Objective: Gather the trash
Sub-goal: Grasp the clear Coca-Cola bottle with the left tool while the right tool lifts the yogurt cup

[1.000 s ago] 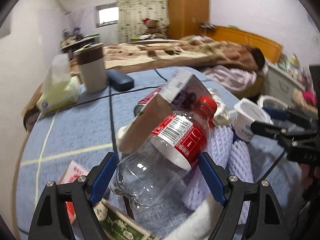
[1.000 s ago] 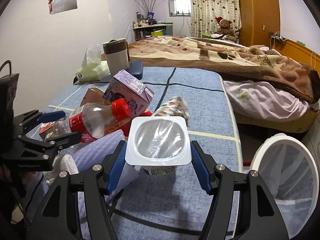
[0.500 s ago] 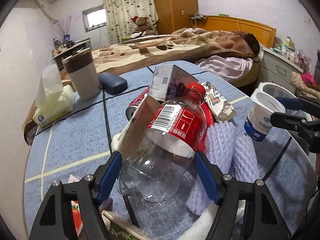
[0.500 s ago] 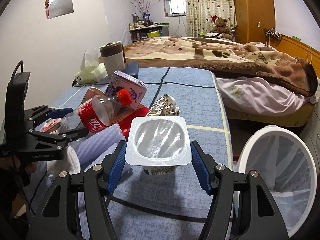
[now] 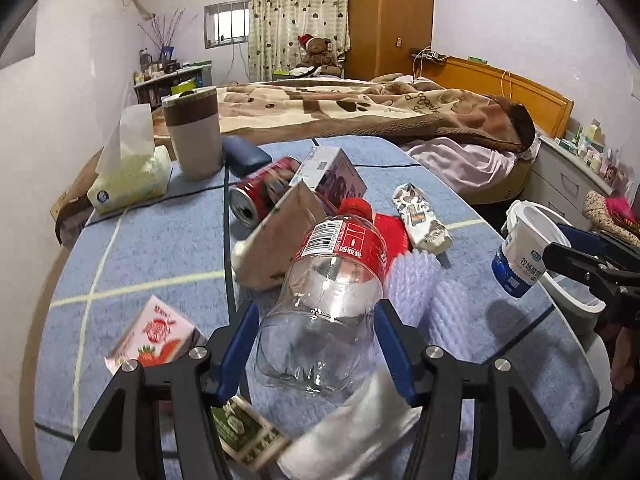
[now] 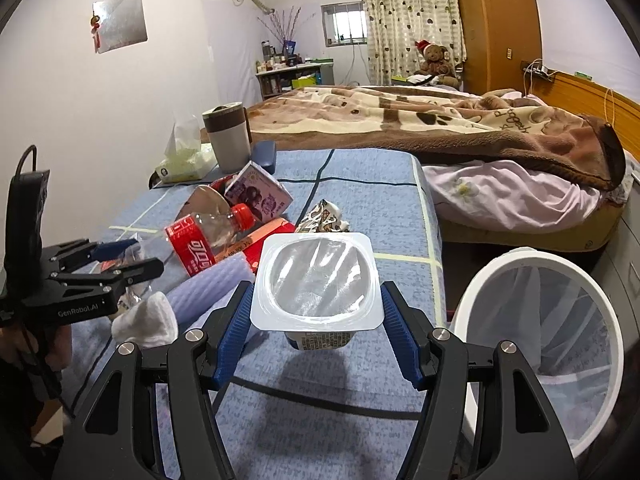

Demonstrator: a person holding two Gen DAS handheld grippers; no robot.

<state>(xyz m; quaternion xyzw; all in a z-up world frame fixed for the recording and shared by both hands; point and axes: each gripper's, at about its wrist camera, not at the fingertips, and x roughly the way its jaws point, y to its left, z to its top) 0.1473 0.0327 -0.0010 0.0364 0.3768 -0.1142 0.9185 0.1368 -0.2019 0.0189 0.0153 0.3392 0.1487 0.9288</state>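
Bedroom clutter covers a blue-clothed counter (image 5: 152, 248). From the left wrist, the left tongs (image 5: 316, 344) have just been closing and now pinch the clear bottle's (image 5: 324, 312) base; it juts forward over the trash pile, so the pinch should be firm before lifting. From the right wrist, the right tongs (image 6: 316, 340) clamp a yogurt cup (image 6: 314, 286), held off the cloth; carry it level, rightward over the lined bin (image 6: 560, 360) before spreading.

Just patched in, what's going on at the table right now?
Trash pickup, both hands busy. The right gripper holds a yogurt cup off the table, beside the lined white bin. The left gripper has just been closing around a clear plastic bottle, lifted from the litter pile.
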